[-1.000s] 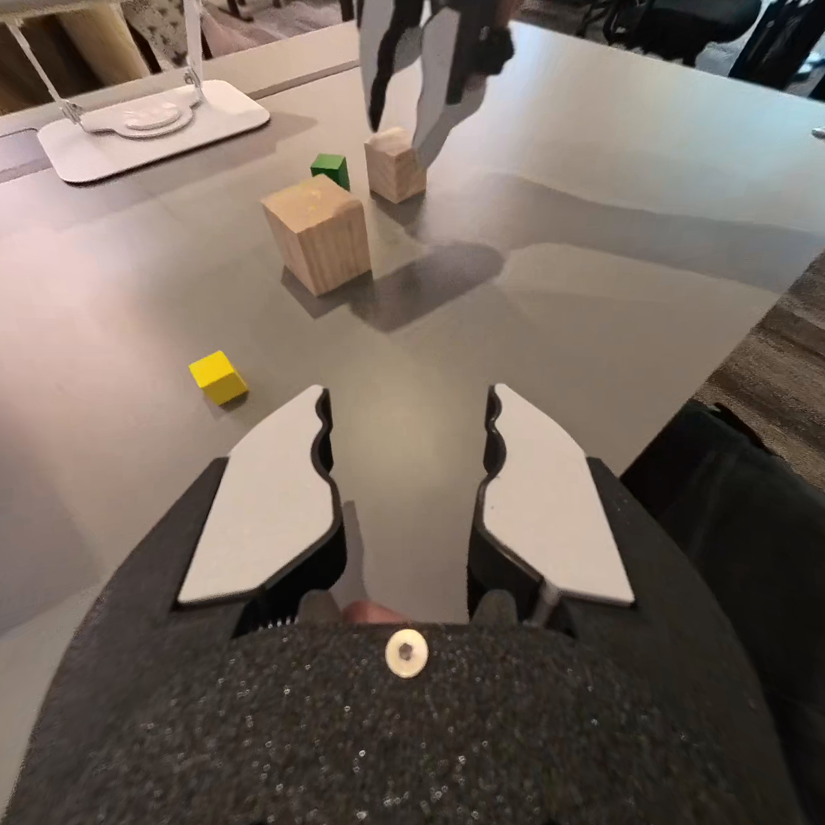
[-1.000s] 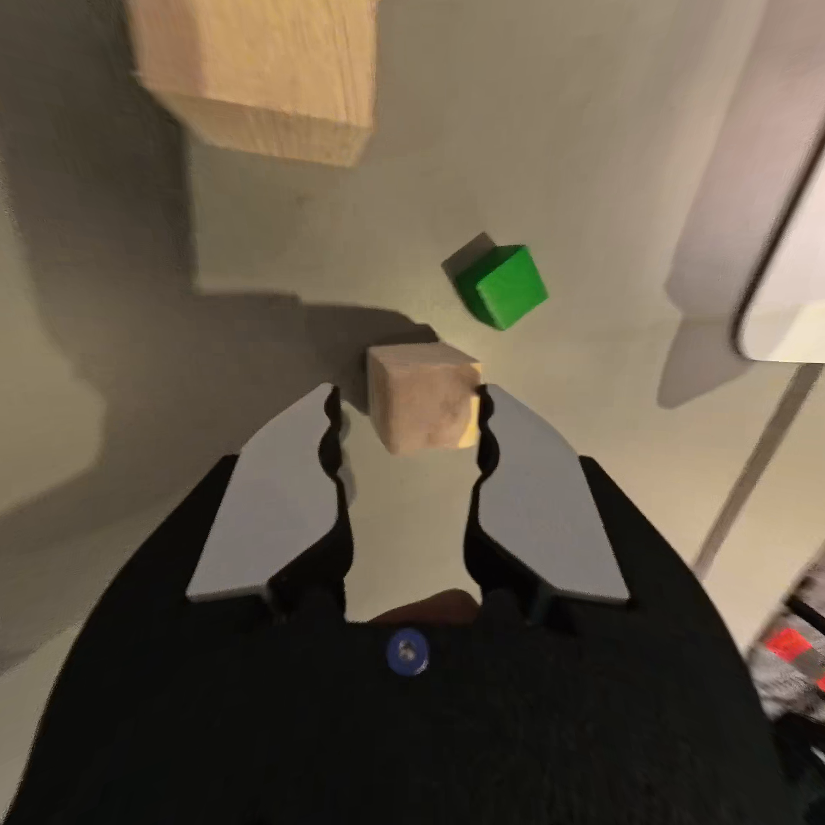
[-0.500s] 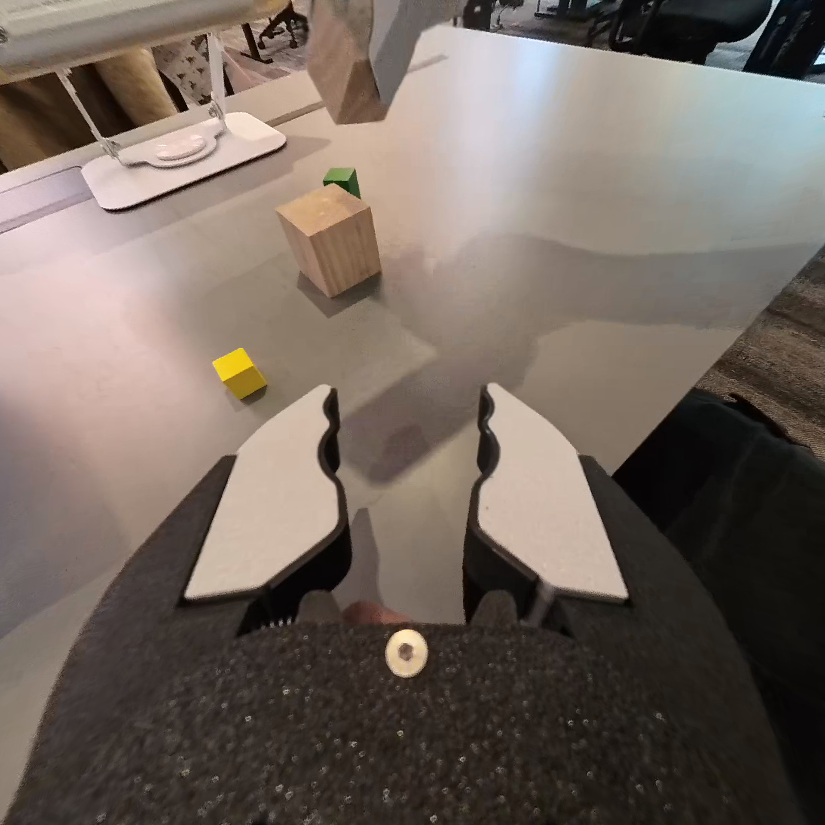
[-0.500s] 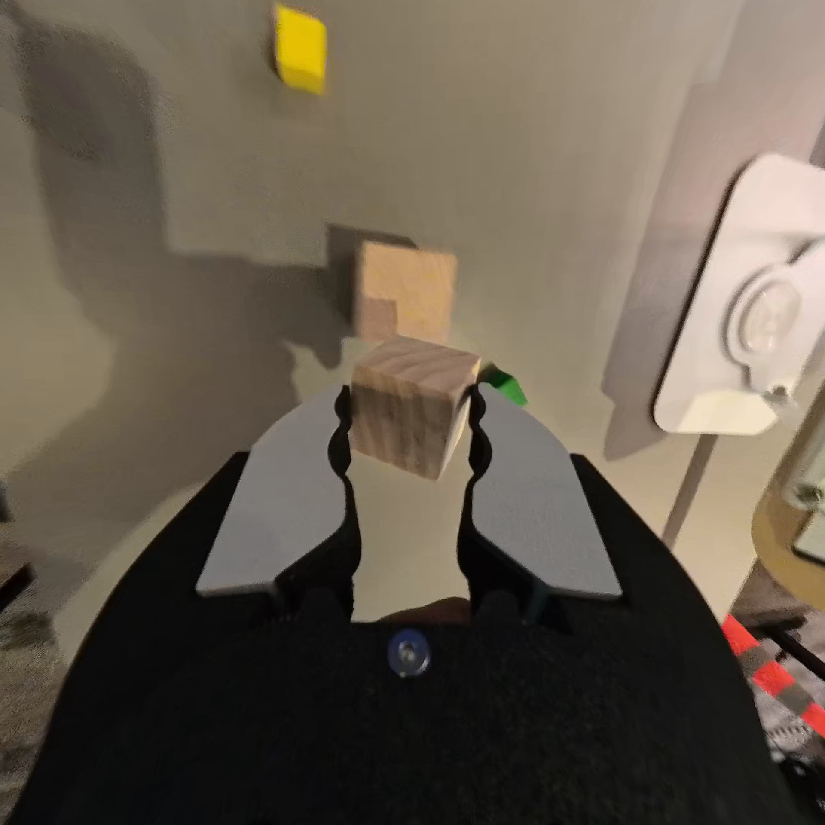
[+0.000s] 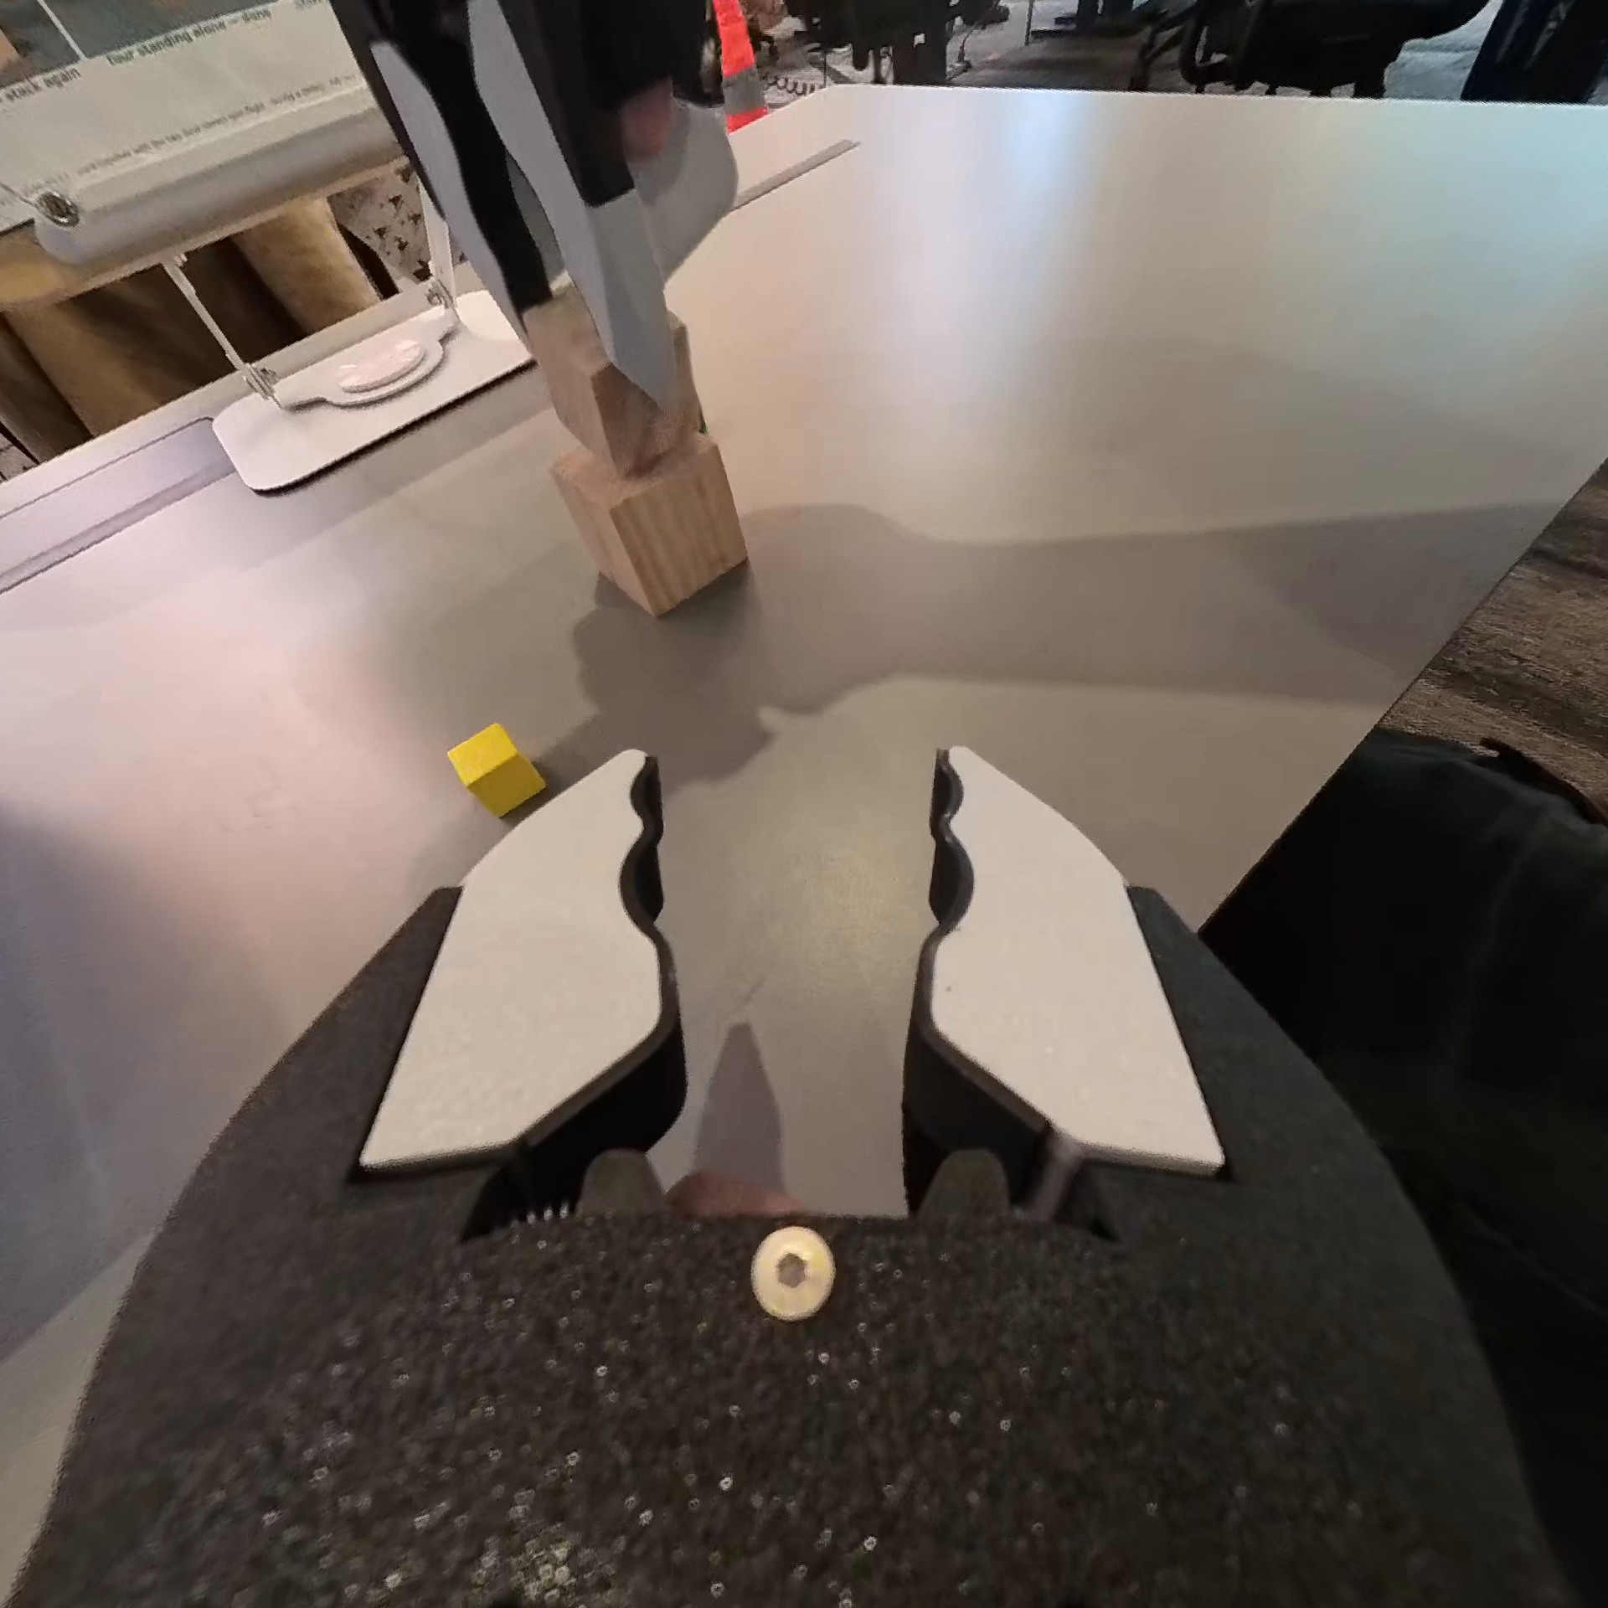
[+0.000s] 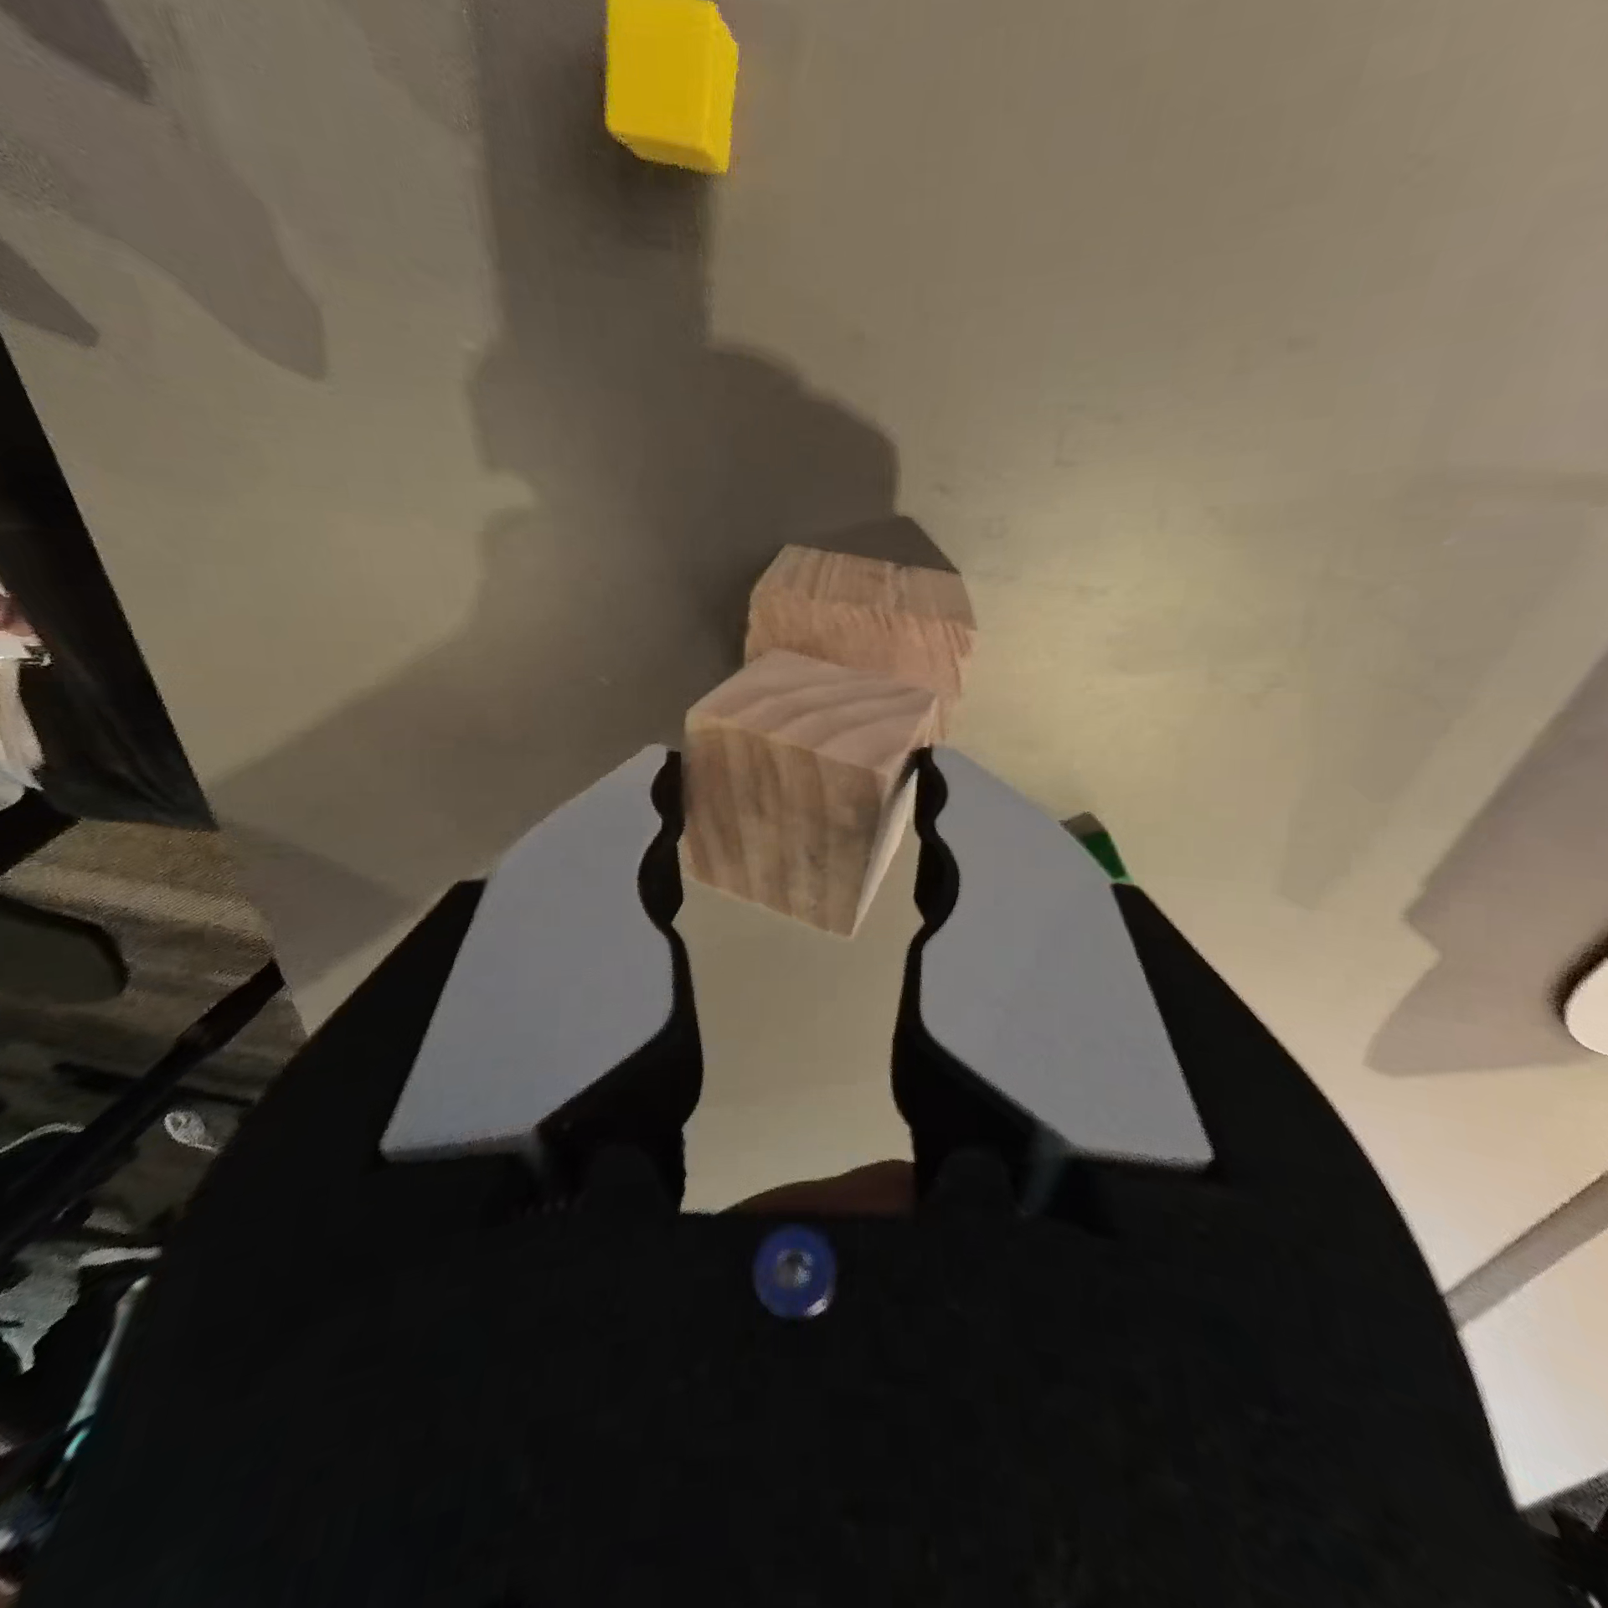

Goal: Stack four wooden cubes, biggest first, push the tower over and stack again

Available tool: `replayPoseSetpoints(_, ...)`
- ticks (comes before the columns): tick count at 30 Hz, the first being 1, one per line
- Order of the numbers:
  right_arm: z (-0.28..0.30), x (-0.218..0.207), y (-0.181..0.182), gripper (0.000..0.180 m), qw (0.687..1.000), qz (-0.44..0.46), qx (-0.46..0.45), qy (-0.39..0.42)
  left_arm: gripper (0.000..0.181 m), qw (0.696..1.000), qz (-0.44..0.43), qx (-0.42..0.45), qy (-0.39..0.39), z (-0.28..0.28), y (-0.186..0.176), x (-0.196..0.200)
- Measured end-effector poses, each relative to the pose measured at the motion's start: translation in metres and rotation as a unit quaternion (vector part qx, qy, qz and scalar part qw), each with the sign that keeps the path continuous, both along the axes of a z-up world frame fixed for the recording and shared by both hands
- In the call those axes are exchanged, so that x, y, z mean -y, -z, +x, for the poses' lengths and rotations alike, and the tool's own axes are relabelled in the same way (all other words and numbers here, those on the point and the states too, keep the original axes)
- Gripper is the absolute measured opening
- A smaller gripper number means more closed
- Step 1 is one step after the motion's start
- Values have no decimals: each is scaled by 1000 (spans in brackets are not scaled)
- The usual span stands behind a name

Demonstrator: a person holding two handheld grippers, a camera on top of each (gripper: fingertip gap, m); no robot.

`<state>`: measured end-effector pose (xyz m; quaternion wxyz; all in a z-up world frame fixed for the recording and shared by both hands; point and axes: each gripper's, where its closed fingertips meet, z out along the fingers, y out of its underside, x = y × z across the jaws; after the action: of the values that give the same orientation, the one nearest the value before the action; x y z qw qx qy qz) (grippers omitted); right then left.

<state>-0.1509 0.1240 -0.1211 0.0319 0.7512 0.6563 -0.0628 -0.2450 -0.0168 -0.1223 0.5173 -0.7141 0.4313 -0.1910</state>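
Note:
The biggest wooden cube [image 5: 666, 522] stands on the grey table [image 5: 1088, 365]. My right gripper [image 6: 793, 770] is shut on the medium wooden cube [image 6: 796, 827] and holds it right over the big cube [image 6: 879, 622]; in the left wrist view the medium cube [image 5: 609, 391] looks to rest on the big one, tilted. A small yellow cube [image 5: 494, 770] lies near my left gripper [image 5: 793, 770], which is open and empty low over the table's near part. The yellow cube also shows in the right wrist view [image 6: 670, 83]. A small green cube [image 6: 1101, 848] peeks out beside the right finger.
A white stand base [image 5: 365, 396] with thin legs holds a board at the far left of the table. The table's right edge [image 5: 1479, 609] drops to carpet, and a dark-clothed leg [image 5: 1436, 957] is near it.
My right gripper has carried the medium cube down from high above onto the top of the big cube. My left gripper has stayed open, shifting slightly.

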Motion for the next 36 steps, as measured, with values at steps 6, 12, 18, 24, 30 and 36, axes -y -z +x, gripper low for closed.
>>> replayPoseSetpoints(6,-8,0,-1,59,1000,-7,-4,3,61,1000,-6,-9,12,4,5,4)
replayPoseSetpoints(12,19,-29,-44,60,995,100,-4,32,62,1000,-5,-5,12,3,2,5)
replayPoseSetpoints(18,71,-66,-25,42,961,273,-9,-43,61,1000,5,0,6,2,-3,4)
replayPoseSetpoints(24,90,-74,43,41,961,258,15,-95,61,999,29,-30,-1,0,3,1)
replayPoseSetpoints(30,84,-81,57,34,963,233,-8,-133,62,999,23,-37,3,1,9,0)
replayPoseSetpoints(36,77,-77,48,29,971,199,-35,-131,62,999,3,-35,3,0,15,-2)
